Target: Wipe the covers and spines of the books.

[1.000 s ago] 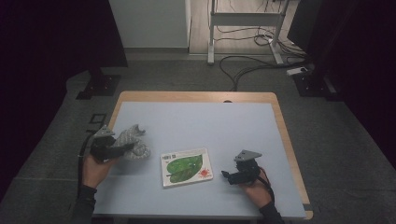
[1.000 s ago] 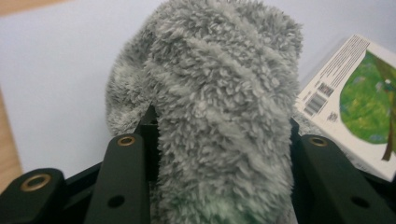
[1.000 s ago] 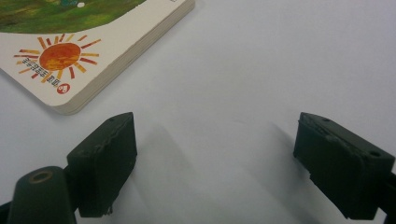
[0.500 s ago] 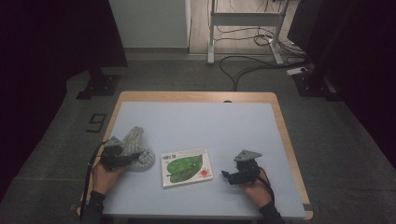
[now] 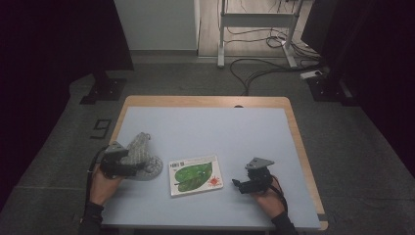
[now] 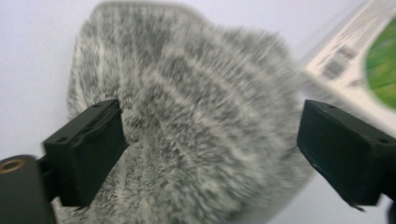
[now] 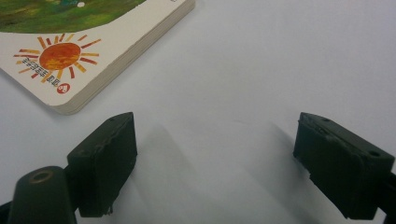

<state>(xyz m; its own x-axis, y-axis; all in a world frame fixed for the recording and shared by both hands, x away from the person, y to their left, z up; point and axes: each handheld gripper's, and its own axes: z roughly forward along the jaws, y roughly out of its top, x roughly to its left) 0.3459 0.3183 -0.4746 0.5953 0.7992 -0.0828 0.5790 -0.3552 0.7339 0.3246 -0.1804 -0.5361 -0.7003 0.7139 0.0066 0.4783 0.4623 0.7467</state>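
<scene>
Your left gripper [image 6: 210, 154] gapes wide around the fuzzy grey knit hat [image 6: 196, 121] — nothing pinched; your right gripper [image 7: 224, 172] spreads empty beside the glossy board book [image 7: 88, 42].

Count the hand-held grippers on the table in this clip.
2. The left hand-held gripper sits at the near left, jaws open around the grey fuzzy cloth. The right hand-held gripper rests near right, open, beside the book.
</scene>
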